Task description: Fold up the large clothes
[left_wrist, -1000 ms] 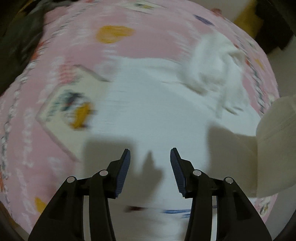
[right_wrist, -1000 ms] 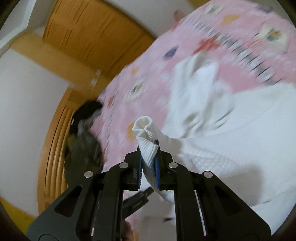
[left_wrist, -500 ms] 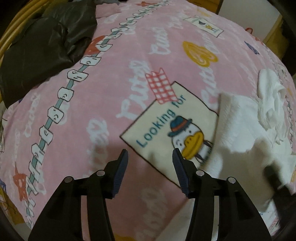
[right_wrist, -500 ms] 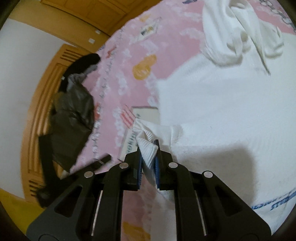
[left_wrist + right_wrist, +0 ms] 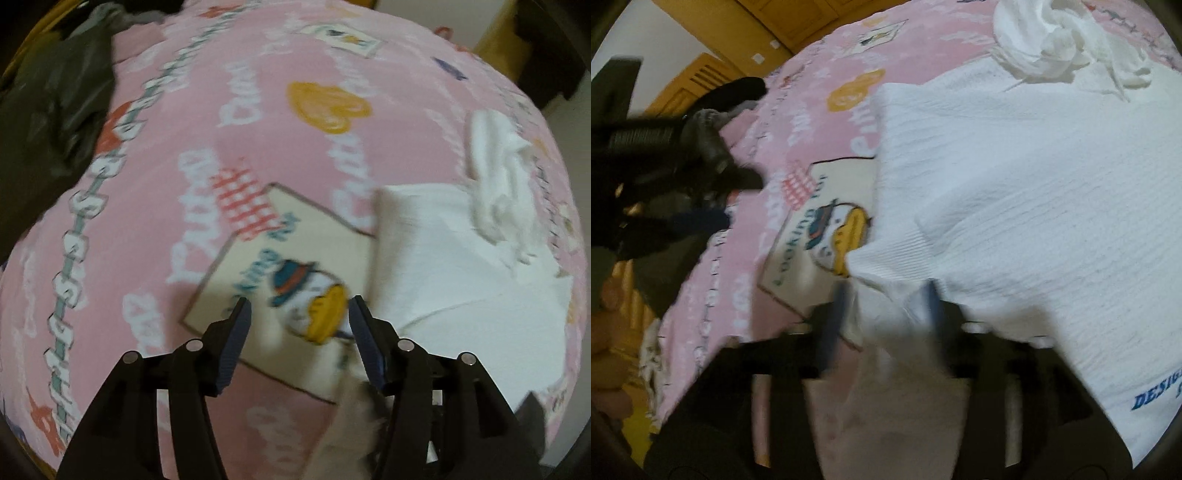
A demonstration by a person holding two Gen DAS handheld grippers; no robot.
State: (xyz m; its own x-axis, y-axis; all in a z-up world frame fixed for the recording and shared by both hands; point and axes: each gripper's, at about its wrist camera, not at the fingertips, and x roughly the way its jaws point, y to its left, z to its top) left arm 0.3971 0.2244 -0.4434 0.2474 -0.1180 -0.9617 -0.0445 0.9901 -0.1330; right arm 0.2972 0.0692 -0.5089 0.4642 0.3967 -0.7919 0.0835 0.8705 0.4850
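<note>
A white knit sweater (image 5: 1034,184) lies spread on the pink blanket, with its hood bunched at the far end (image 5: 1052,48). A folded-over sleeve ends in a ribbed cuff (image 5: 890,254) at the sweater's left edge. My right gripper (image 5: 884,310) is blurred and its jaws are opening. The cuff's cloth hangs loose between them and the pads are off it. My left gripper (image 5: 297,314) hovers over the duck print (image 5: 314,299) just left of the sweater (image 5: 443,266). Its jaws are opening with nothing between them. In the right wrist view the left gripper (image 5: 683,173) is a dark blur.
The pink printed blanket (image 5: 258,110) covers the bed. A dark garment (image 5: 48,122) is heaped at the far left corner. A wooden headboard (image 5: 698,77) and wooden doors stand behind the bed. The bed's edge runs along the right, with pale floor beyond.
My right gripper came down to the bed with the cuff, and its jaws have now parted. My left gripper slid left off the sweater to above the duck print.
</note>
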